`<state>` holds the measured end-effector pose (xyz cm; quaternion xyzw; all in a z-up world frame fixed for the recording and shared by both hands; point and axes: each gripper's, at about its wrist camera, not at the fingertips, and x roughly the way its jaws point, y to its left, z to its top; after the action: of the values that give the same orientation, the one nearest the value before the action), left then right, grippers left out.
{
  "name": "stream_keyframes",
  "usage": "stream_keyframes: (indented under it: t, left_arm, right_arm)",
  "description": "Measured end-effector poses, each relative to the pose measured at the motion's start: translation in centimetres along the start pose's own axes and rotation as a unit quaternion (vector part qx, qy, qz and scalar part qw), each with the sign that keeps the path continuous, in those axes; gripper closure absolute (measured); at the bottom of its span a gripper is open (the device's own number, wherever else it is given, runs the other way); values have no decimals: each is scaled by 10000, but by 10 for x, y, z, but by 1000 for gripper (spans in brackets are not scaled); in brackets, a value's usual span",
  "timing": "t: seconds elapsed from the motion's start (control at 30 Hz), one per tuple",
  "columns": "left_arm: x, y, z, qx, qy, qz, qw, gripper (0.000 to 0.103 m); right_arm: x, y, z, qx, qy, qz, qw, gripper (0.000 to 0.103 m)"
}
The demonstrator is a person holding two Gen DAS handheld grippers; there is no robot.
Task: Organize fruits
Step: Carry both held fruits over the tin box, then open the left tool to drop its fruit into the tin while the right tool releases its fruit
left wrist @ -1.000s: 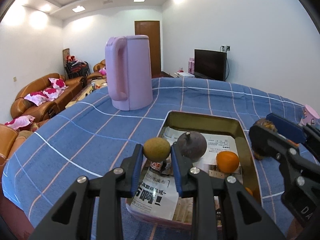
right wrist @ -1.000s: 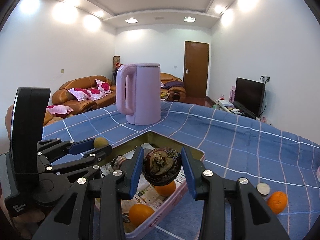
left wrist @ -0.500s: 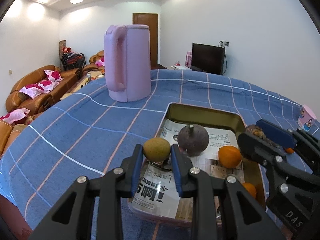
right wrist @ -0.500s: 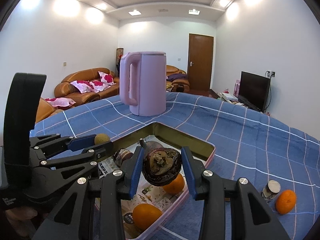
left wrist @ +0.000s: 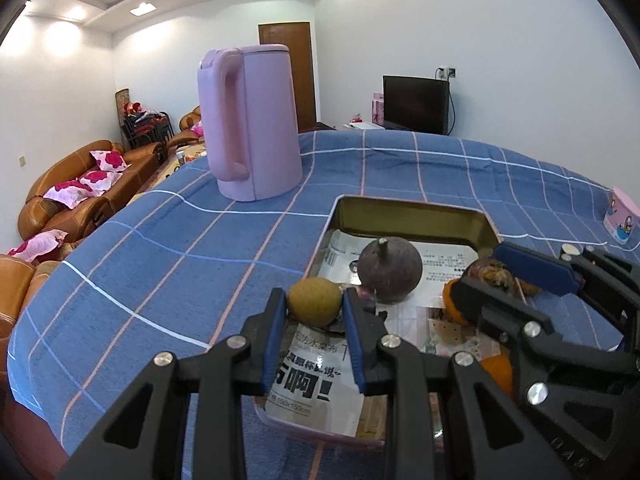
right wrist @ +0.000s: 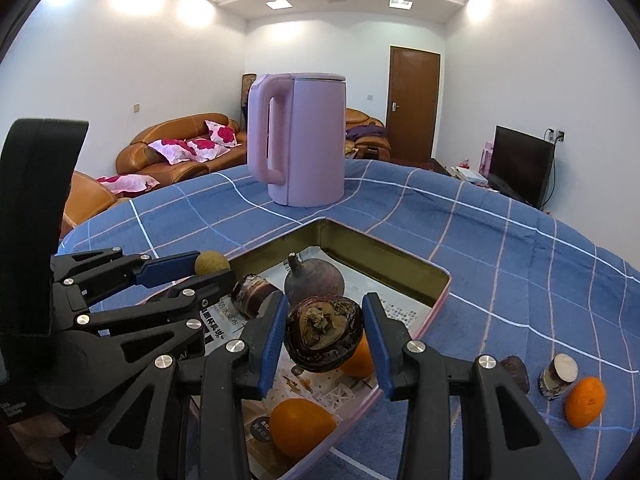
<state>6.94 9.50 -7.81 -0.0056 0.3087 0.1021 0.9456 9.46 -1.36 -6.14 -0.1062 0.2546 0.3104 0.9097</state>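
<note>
Living room, sofas and TV behind; blue checked desk (left wrist: 168, 248) with pink kettle (left wrist: 252, 120) and paper-lined tin (left wrist: 412, 216). Left tongs (left wrist: 315, 306) clenched on a small yellow-green fruit (left wrist: 315, 301), held level over the tin's near-left edge. Right tongs (right wrist: 324, 336) clenched on a dark, shrivelled fruit (right wrist: 324, 332), poised over the tin's middle, above an orange (right wrist: 360, 360). Already in the tin: a purple fruit (right wrist: 316, 280), another orange (right wrist: 302, 426), a cut stub (right wrist: 252, 296). Outside on the desk: an orange (right wrist: 585, 402) and two stubs. Probably light, firm, round and prone to rolling; the dark fruit likely brittle-skinned. Best pinched across the widest part, lowered close to the paper before release.
</note>
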Motion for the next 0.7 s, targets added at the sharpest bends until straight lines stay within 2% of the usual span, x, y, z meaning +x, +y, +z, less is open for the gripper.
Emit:
stream_keyframes:
  t: [0.2, 0.33, 0.4, 0.47, 0.5, 0.53, 0.57, 0.7]
  left_arm:
    - [0, 0, -1, 12, 20, 36, 10000, 69]
    - [1, 5, -2, -75, 55, 83, 9999, 56]
    - [-1, 9, -3, -118, 29, 113, 9999, 48]
    - [-5, 12, -3, -191, -36, 163, 9997, 30]
    - [-7, 14, -2, -221, -82, 149, 9996, 27]
    - [-10, 13, -2, -225, -126, 114, 9996, 24]
    - [-12, 11, -1, -213, -161, 99, 9996, 23]
    - [-21, -4, 1, -96, -258, 8, 9996, 23]
  right_arm:
    - [4, -1, -1, 47, 128, 51, 9999, 61]
    - [5, -2, -1, 74, 144, 30, 9999, 59]
    - [3, -3, -1, 108, 115, 26, 9999, 54]
    - [0, -5, -2, 141, 72, -4, 9999, 51]
    - [-3, -6, -3, 153, 39, -33, 9999, 50]
    - [-7, -7, -4, 163, -22, -67, 9998, 49]
    - [-11, -8, -5, 171, -87, -96, 9998, 46]
    - [-37, -21, -12, 244, -328, -287, 9988, 45]
